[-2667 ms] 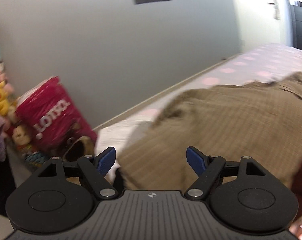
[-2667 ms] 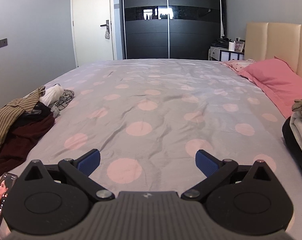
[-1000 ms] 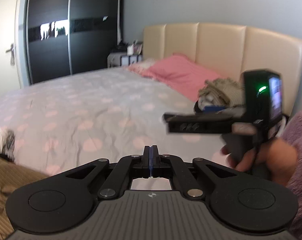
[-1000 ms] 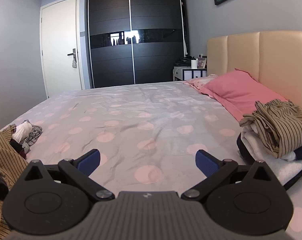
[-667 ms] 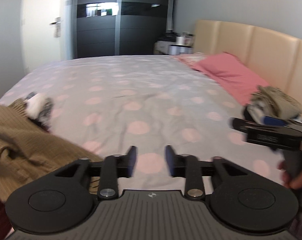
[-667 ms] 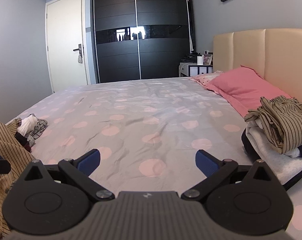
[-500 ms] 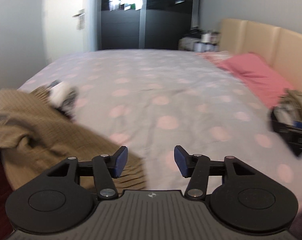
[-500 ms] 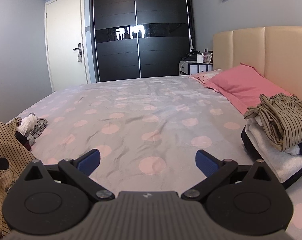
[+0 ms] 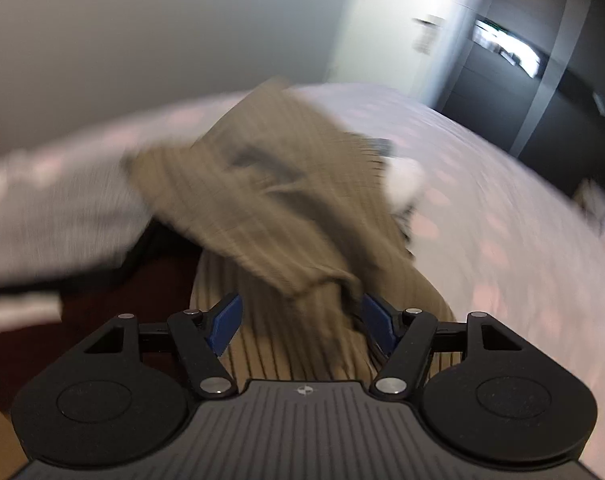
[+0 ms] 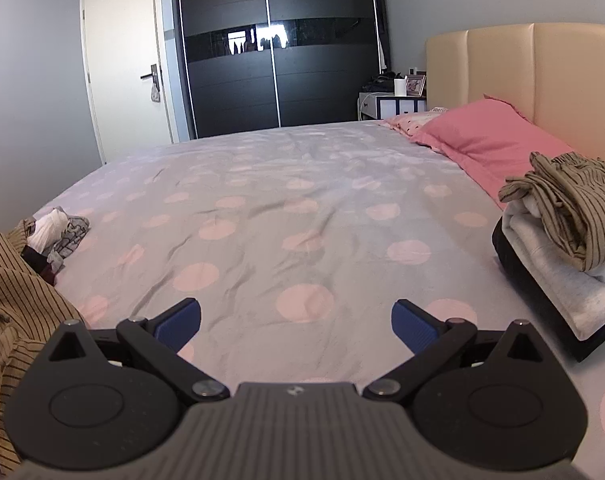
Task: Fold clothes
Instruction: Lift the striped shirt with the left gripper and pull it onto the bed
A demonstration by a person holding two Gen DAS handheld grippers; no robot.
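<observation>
A tan striped garment point(image 9: 286, 208) lies crumpled at the bed's edge, on top of a dark red garment point(image 9: 102, 300). My left gripper point(image 9: 302, 322) is open right over the tan cloth, and a fold of it lies between the fingers. The view is blurred by motion. In the right wrist view the same tan garment point(image 10: 14, 300) is at the far left. My right gripper point(image 10: 296, 322) is open and empty above the dotted bedsheet point(image 10: 302, 216).
A stack of folded clothes point(image 10: 566, 232) sits at the right by the pink pillow point(image 10: 490, 140). A small white and grey bundle point(image 10: 58, 228) lies beyond the tan garment. A dark wardrobe point(image 10: 278, 48) and white door point(image 10: 126, 64) are behind the bed.
My left gripper has opened wide and swung left and down onto the tan garment. The right gripper has barely moved and stays open.
</observation>
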